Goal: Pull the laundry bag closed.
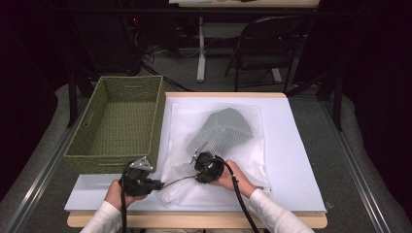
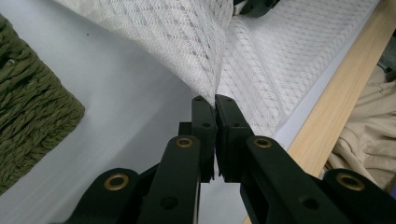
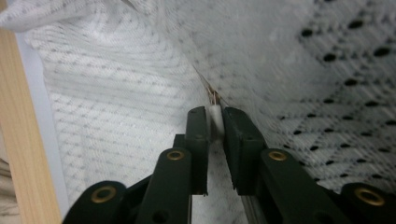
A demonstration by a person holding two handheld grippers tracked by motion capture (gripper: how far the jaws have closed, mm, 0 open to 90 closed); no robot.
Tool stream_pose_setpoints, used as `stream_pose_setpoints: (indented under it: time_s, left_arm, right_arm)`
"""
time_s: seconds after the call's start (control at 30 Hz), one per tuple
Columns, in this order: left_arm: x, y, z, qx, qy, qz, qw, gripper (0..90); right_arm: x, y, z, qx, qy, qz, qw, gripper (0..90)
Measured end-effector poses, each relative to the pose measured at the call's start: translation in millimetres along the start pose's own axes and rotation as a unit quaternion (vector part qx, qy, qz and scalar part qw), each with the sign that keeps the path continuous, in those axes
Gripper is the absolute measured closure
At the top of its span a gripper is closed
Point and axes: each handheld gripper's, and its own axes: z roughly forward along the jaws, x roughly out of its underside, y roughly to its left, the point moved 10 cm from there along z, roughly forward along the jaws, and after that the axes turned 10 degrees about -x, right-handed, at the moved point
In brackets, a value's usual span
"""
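A white mesh bag [image 1: 214, 145] lies flat on a white sheet, with a grey dotted garment [image 1: 224, 127] inside it. My left gripper [image 1: 162, 184] is at the bag's near left corner, shut on a pinch of mesh [image 2: 212, 79] that rises from its tips [image 2: 215, 105]. My right gripper [image 1: 198, 176] sits on the bag's near part, pointing left. In the right gripper view its jaws [image 3: 215, 116] are shut on a small white tab [image 3: 215, 117] on the bag's seam. The garment [image 3: 345, 88] shows through the mesh beside it. A taut bag edge runs between the two grippers.
An empty green woven basket [image 1: 114, 156] stands at the left of the table, close to my left gripper; its wall [image 2: 32, 116] shows in the left gripper view. The wooden front edge [image 1: 194, 219] is just behind both hands. A folding chair [image 1: 272, 43] stands beyond the table.
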Motion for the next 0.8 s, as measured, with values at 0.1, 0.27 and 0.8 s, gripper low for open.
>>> stream_pose_setpoints:
  time_s: [0.1, 0.27, 0.8]
  left_arm:
    - [0.7, 0.0, 1.1, 0.002, 0.004, 0.000, 1.0000, 87.1]
    - [3.2, -2.1, 8.4, 0.011, 0.020, 0.001, 0.9997, 77.8]
    - [-4.3, -5.9, 14.8, -0.004, 0.009, 0.014, 0.9998, 86.6]
  right_arm:
    - [-3.7, 2.9, 0.5, 0.007, -0.005, -0.003, 1.0000, 83.8]
    - [-3.3, 4.7, 4.0, 0.013, 0.008, -0.004, 0.9999, 85.0]
    - [0.8, 7.2, 2.5, 0.024, 0.035, -0.005, 0.9991, 85.0]
